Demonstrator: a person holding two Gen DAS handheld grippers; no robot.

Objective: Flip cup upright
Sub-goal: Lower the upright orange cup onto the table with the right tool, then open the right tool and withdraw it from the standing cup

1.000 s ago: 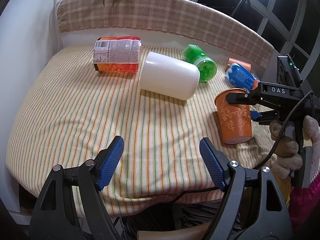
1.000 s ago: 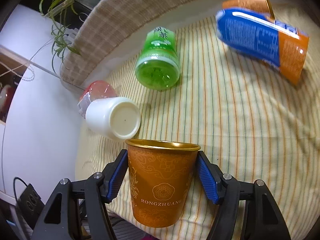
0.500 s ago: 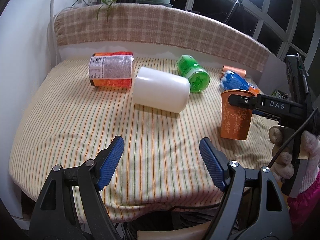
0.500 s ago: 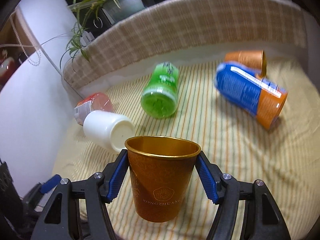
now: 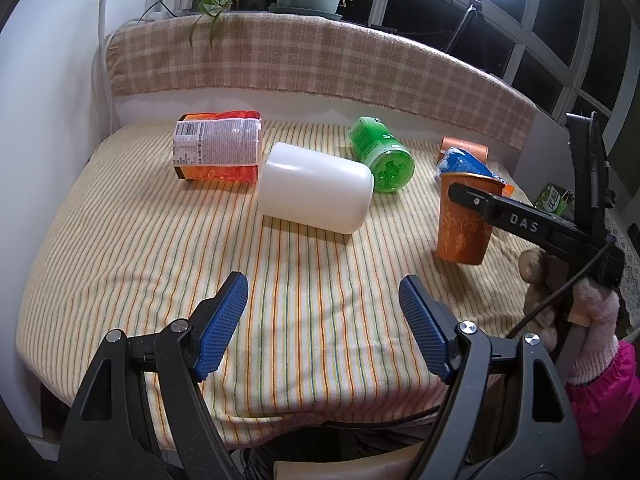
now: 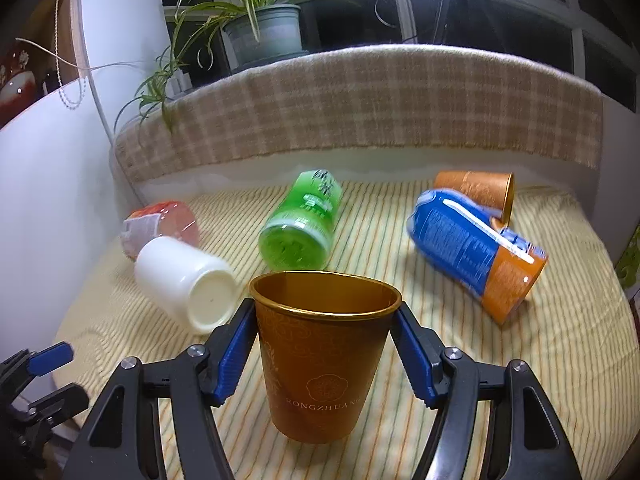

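An orange paper cup with a gold rim stands upright, mouth up, on the striped cloth. My right gripper is shut on the cup near its rim. In the left wrist view the cup rests on the cloth at the right with the right gripper across its top. My left gripper is open and empty, low over the front of the cloth.
A white jar, a green bottle, an orange snack canister, a blue and orange can and a second orange cup lie on their sides. A plaid backrest rises behind. The cloth's front edge is near.
The right gripper has turned the orange cup from tilted in the air to upright and lowered it onto the cloth. The left gripper has pulled back slightly and stays open.
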